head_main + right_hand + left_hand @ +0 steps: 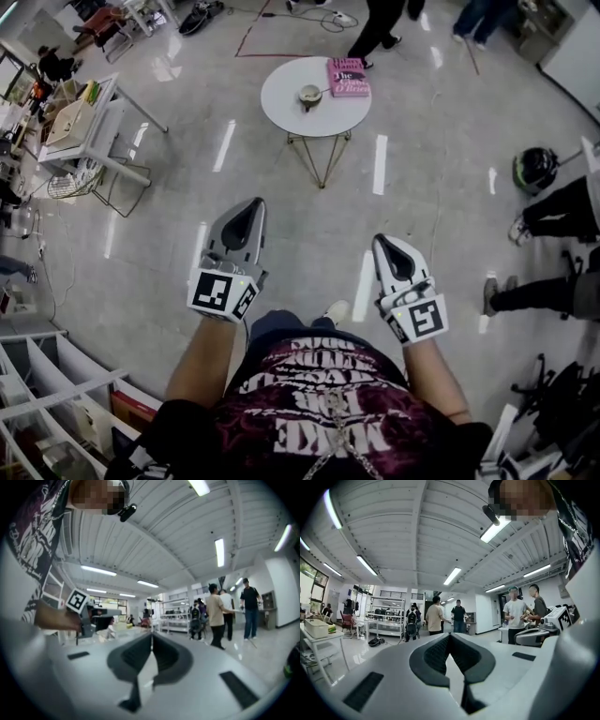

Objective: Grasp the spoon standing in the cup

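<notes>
left gripper (255, 202), right gripper (382, 240): both pressed together, empty | head view only: cup (310, 94) beside book (348, 77) on round table (284, 112), well apart from both; spoon too small to tell | gripper views: ceiling (417, 536), people (216, 613)

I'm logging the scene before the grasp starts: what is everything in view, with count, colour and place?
table: one, white, round, ahead on the floor
cup: one, pale, on the table; contents too small to tell
book: one, pink, on the table beside the cup
desk: one, white, far left
shelving: one, white, lower left
bystanders: several, dark trousers, top and right edges
left gripper: one, grey, shut, empty, by the torso
right gripper: one, grey, shut, empty, by the torso
</notes>
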Demonstrator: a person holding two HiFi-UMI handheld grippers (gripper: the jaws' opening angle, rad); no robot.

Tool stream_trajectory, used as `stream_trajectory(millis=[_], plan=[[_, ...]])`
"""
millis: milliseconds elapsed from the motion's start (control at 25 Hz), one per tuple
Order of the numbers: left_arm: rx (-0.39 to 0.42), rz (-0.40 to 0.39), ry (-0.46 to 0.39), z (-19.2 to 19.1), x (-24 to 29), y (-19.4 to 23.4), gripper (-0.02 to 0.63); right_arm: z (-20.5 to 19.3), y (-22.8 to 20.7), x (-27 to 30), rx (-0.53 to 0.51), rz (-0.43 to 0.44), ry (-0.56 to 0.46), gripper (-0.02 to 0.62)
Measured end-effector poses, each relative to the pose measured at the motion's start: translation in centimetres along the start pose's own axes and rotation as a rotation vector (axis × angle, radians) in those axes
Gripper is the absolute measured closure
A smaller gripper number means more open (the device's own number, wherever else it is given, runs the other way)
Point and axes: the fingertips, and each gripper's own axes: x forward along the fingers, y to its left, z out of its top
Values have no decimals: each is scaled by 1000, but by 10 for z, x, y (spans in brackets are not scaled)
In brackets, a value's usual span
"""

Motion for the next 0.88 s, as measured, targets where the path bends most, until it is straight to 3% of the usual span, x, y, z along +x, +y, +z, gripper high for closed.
stream_trajectory(millis=[120, 320, 880], plan=[[-16, 84, 32, -12, -12, 15, 581, -1, -1, 5, 14, 16, 3, 563], [-36, 115, 52, -25, -30, 20, 581, 0, 5, 18, 7, 36, 5, 563], [-44, 20, 31, -50, 10, 45, 581, -6, 24, 78, -21, 18, 24, 563]])
